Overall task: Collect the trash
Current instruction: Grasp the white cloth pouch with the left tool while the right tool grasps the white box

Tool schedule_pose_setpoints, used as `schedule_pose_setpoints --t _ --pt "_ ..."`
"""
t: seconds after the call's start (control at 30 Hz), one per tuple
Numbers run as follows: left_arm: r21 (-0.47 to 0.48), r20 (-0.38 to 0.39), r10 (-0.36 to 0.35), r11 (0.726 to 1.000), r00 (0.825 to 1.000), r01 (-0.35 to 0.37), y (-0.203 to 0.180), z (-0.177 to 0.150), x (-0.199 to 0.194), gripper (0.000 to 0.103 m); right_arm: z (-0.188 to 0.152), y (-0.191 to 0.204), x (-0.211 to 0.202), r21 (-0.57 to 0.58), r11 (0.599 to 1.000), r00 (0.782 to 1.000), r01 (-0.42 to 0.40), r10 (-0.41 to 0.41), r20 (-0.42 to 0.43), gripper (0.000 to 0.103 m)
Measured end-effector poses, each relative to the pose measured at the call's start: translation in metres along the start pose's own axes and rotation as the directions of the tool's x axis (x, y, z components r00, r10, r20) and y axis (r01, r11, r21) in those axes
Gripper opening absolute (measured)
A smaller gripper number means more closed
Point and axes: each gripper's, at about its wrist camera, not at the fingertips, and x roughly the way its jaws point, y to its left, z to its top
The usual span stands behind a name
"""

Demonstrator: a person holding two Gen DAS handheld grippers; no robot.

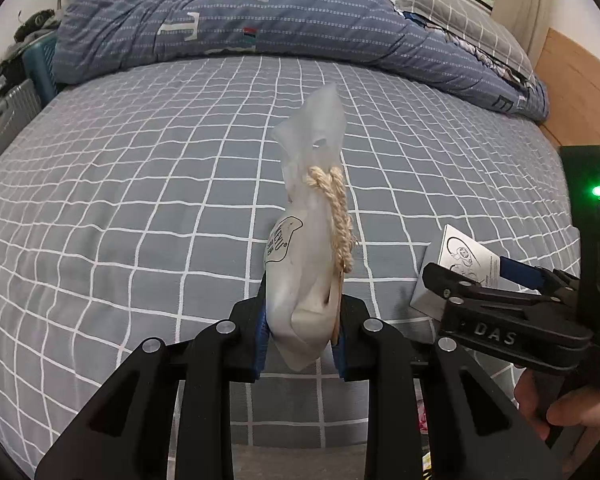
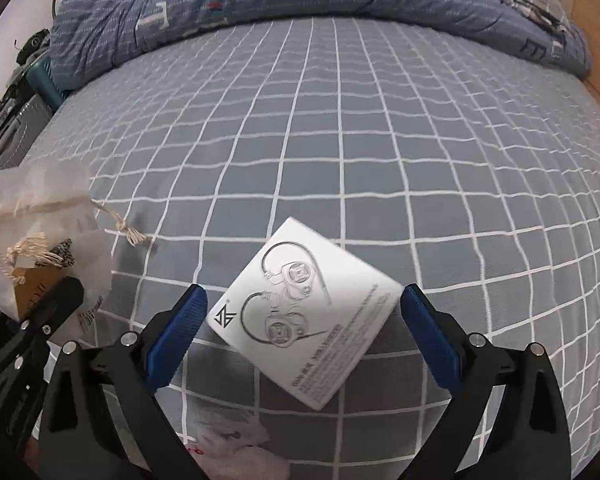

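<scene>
Bag [image 1: 308, 240] is pinched by the left claw [image 1: 300, 340]. Box [image 2: 304, 316] is flanked by the wide-apart right claw [image 2: 300, 336]; it could be pushed away, tilted.

Setting: a bedroom in a home. Evidence: a bed [image 1: 148, 184] under a grey sheet with a white grid fills most of both wrist views, with a rumpled blue patterned duvet [image 1: 260, 16] heaped along its far side and a grey checked pillow [image 1: 452, 4] at the far right corner. Further cues: a wooden panel [image 1: 580, 92] borders the right edge of the bed, and a grey hard-shell suitcase [image 1: 4, 116] stands beside a teal crate [image 1: 40, 64] among dark clutter on the left, against a pale wall.
</scene>
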Motion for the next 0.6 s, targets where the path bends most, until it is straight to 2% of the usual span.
schedule_pose_setpoints --t 0.1,0.13,0.23,0.6 --pt "0.0 0.002 0.0 1.0 1.0 0.0 -0.001 0.0 -0.001 0.025 -0.002 -0.001 0.008 0.016 1.0 0.999 0.009 -0.008 -0.034 0.093" --pt "0.001 0.002 0.0 1.0 1.0 0.0 -0.001 0.0 0.0 0.025 -0.003 0.0 0.01 0.014 1.0 0.999 0.006 -0.006 -0.043 0.09" --pt "0.003 0.0 -0.001 1.0 1.0 0.001 -0.002 -0.001 0.0 0.025 -0.007 0.0 0.012 0.012 1.0 0.999 0.005 -0.004 -0.048 0.088" --pt "0.007 0.015 -0.01 1.0 1.0 0.01 -0.006 0.0 -0.009 0.025 -0.012 -0.004 -0.006 0.019 1.0 1.0 -0.008 0.007 0.013 0.078"
